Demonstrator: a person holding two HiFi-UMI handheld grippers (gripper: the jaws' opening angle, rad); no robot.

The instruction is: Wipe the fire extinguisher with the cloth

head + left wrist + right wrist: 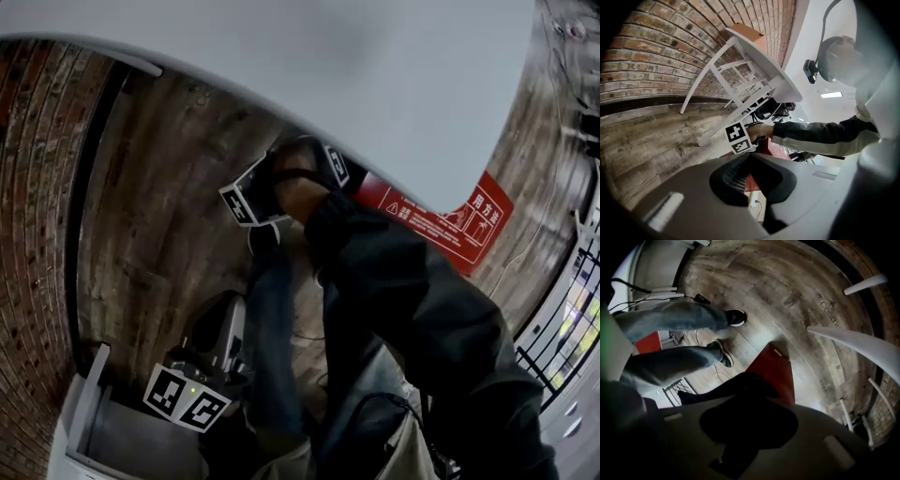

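Progress looks small: judging from how things lie, the wiping is only about to begin. The white surface (281, 56) covers the upper part of the head view. The fire extinguisher (441, 220) shows only a red side with a printed label, and it stands on the wooden floor (169, 234), half under the right edge of that surface. A dark cloth (736, 387) is clamped in the jaws of the right gripper (749, 414) and hangs just in front of the red side; whether it touches it, I cannot tell. The left gripper (750, 176), near and to the left, has its jaws apart with nothing between them, well apart from the extinguisher.
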